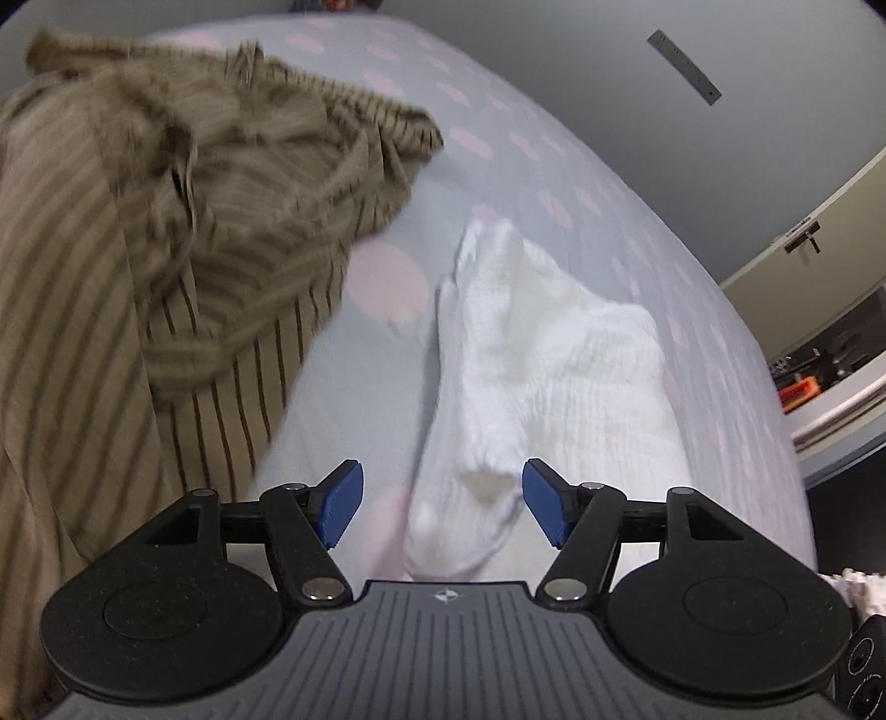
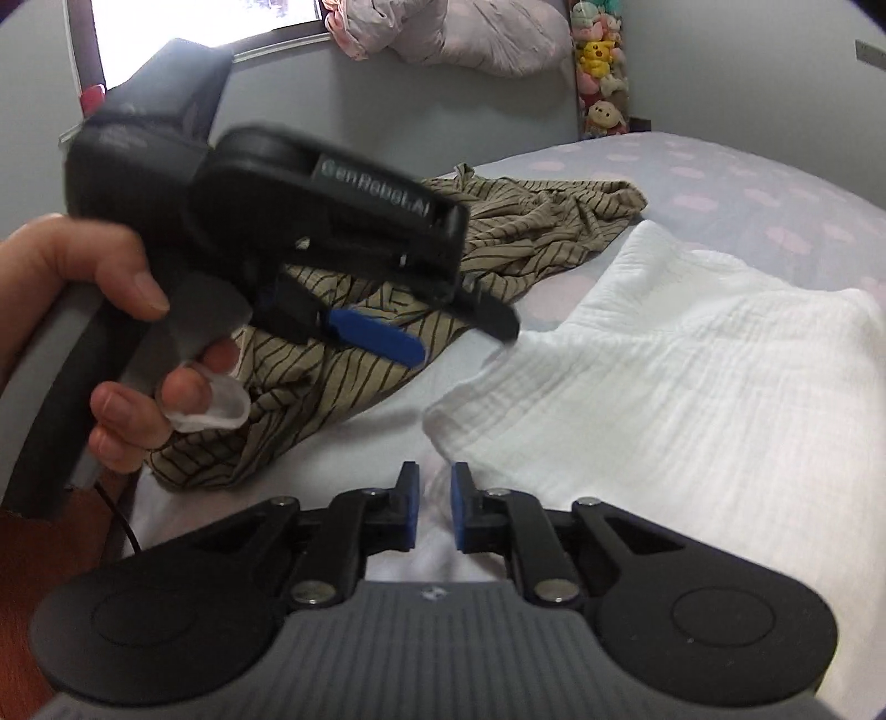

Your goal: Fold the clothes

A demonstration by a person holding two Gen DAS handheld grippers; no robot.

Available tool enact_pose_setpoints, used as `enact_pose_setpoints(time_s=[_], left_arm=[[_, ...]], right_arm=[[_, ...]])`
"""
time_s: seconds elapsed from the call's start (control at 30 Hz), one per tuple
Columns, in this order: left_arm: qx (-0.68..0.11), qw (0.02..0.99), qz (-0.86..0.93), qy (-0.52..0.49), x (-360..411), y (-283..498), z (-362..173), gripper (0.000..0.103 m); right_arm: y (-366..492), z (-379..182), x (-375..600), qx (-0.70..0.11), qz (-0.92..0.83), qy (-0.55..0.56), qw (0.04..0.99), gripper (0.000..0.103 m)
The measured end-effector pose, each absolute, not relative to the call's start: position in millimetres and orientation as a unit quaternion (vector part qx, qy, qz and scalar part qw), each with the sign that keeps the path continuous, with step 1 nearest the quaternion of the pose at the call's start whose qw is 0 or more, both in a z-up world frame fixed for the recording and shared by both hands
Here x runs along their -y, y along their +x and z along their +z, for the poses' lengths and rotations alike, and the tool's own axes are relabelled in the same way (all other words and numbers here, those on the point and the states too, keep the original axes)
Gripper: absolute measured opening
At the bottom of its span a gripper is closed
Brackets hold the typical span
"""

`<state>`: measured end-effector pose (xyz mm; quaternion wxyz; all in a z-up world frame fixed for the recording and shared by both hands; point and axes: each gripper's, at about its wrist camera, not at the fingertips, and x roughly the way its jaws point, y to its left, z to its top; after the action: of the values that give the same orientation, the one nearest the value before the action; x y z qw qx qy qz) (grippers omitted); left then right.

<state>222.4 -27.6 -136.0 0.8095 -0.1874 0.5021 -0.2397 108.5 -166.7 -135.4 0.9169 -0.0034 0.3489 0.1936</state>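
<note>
A white crinkled garment (image 1: 548, 354) lies on the bed, also in the right wrist view (image 2: 681, 387). A tan striped garment (image 1: 166, 232) lies crumpled to its left, seen too in the right wrist view (image 2: 354, 343). My left gripper (image 1: 440, 507) is open, its blue pads either side of the white garment's near edge. It also shows from the side, held in a hand, in the right wrist view (image 2: 459, 332). My right gripper (image 2: 433, 507) is nearly shut, with a narrow gap over white cloth; whether it pinches the cloth I cannot tell.
The bed has a pale blue sheet with pink dots (image 1: 554, 166). A pink bundle (image 2: 459, 33) and plush toys (image 2: 601, 72) sit by the far wall. A cabinet (image 1: 830, 310) stands right of the bed. Wooden floor (image 2: 33, 531) shows at the left.
</note>
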Motion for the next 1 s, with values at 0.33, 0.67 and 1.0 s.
enact_pose_setpoints(time_s=[0.33, 0.67, 1.0], left_arm=[[-0.529, 0.791, -0.255, -0.169, 37, 208, -151, 0.068], [-0.502, 0.803, -0.279, -0.161, 44, 201, -147, 0.023], [-0.502, 0.788, -0.303, -0.187, 37, 198, -142, 0.006]], right_arm=[[40, -140, 216, -0.334, 0.068, -0.081, 0.937, 0.035], [44, -166, 257, -0.364, -0.023, -0.090, 0.927, 0.046], [39, -157, 279, -0.354, -0.039, 0.001, 0.935, 0.009]])
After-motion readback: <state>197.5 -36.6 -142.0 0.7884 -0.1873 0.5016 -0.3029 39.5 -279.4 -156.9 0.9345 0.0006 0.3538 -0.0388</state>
